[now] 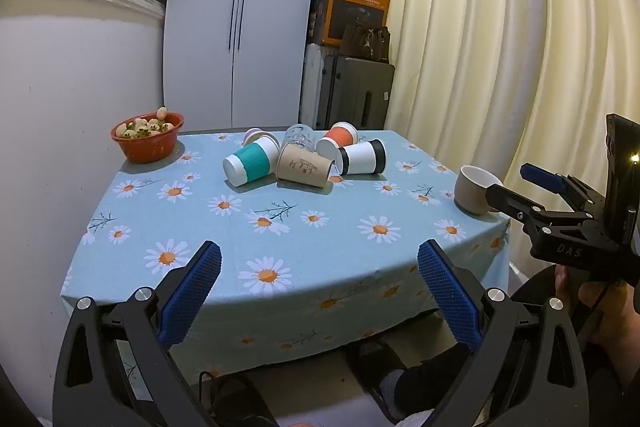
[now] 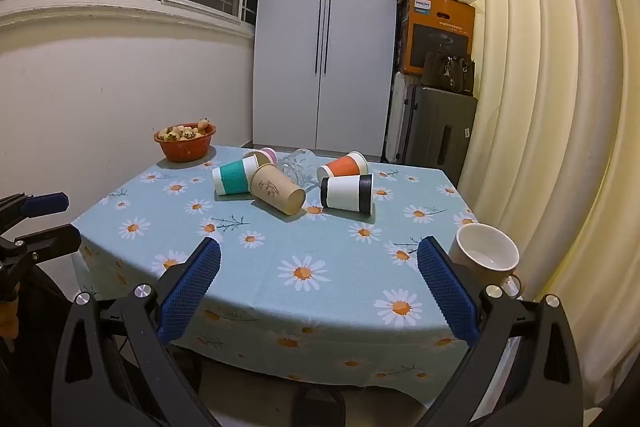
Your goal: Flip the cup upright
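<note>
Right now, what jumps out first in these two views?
A heap of tipped-over cups lies on its side mid-table on the daisy tablecloth, among them a teal-sleeved one and a black-banded one. A beige mug stands upright at the near right edge, and a red bowl sits at the far left corner. Both grippers hang open short of the table.

Matt paper cups (image 2: 276, 194) lie on the printed cloth covering the surface (image 2: 340, 267), beside a clear glass (image 2: 298, 167), a glossy ceramic mug (image 2: 486, 255), and claw pads (image 2: 190, 291) of rough blue textured rubber.
</note>
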The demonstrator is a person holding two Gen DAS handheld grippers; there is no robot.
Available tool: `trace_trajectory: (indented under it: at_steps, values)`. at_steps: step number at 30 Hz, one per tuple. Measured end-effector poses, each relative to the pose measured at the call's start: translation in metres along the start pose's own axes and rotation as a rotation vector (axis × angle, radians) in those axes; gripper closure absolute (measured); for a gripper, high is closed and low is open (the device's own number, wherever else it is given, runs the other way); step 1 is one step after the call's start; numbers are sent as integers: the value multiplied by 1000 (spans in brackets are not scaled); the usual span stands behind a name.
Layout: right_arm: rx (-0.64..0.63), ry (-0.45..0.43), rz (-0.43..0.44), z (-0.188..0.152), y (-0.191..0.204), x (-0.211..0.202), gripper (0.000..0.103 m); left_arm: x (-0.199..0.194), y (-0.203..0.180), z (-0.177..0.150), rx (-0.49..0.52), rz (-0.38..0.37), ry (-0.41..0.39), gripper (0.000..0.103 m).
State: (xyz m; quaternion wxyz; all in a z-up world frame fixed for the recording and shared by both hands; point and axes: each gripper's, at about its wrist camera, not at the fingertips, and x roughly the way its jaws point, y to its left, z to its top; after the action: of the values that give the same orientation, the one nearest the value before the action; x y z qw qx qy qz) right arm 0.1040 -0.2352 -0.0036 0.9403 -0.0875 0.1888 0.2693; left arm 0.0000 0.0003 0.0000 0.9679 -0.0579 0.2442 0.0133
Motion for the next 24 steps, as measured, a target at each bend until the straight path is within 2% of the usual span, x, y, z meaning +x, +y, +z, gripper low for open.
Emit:
trace_trajectory:
  at_steps: [24]
  values:
    - [-5,3,2,-1,1,1,5,3,-1,-5,1,3,11,7]
